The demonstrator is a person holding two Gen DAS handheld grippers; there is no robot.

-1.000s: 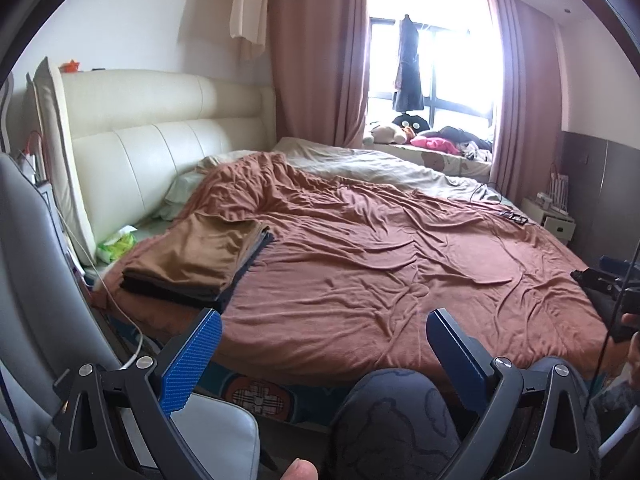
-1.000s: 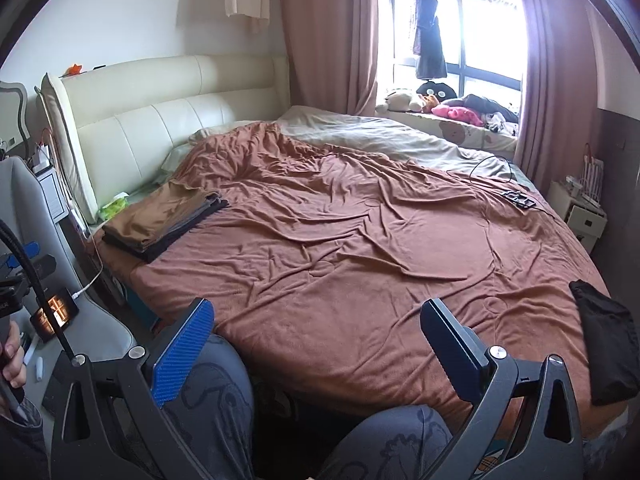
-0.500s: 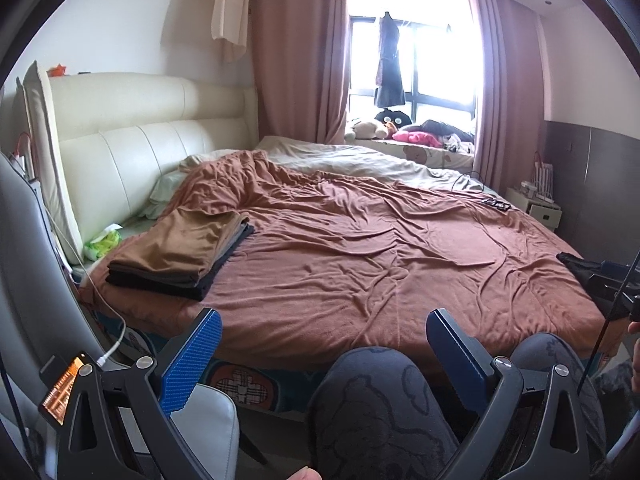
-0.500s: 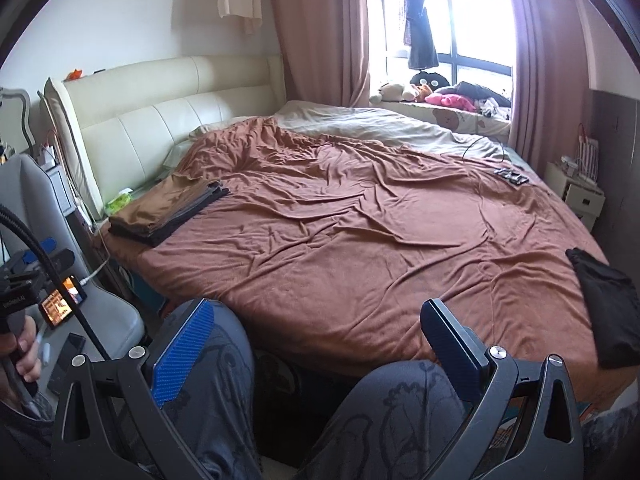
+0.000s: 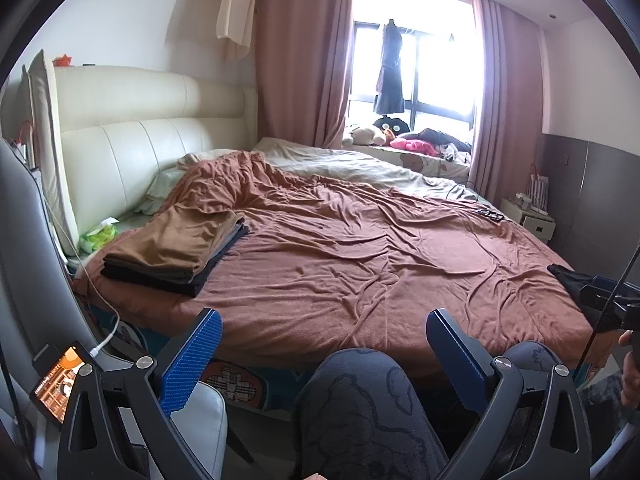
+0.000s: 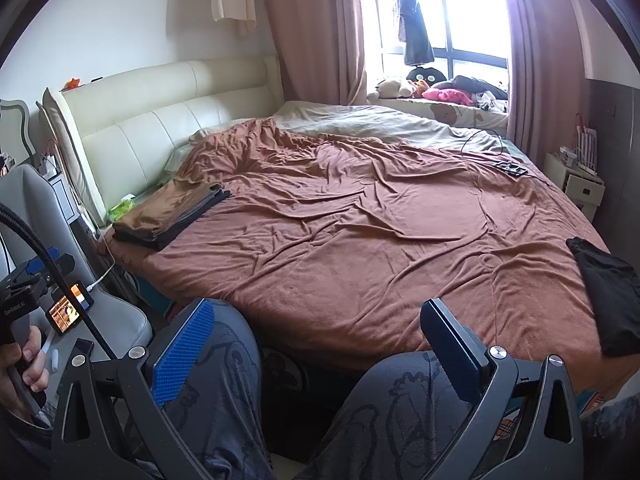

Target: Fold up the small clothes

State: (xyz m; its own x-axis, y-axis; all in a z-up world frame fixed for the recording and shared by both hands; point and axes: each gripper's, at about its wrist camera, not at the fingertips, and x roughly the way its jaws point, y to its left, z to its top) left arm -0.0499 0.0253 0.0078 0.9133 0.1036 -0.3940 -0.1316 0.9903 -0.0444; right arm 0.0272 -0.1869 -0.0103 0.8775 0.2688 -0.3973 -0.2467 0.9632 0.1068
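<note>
Both my claws, left gripper (image 5: pixel 320 344) and right gripper (image 6: pixel 316 332), gape wide and empty, having drawn back above my knees, while the crumpled black garment (image 6: pixel 608 300) waits unfolded at the rust-brown bedspread's (image 6: pixel 360 232) near right edge, opposite the far-left folded stack (image 6: pixel 168 216).

White lettering on black handle of left tongs (image 6: pixel 18 308) — reads about "GenRobot.AI", small, not sure. Phone screen (image 6: pixel 66 312) — text too small to read.
</note>
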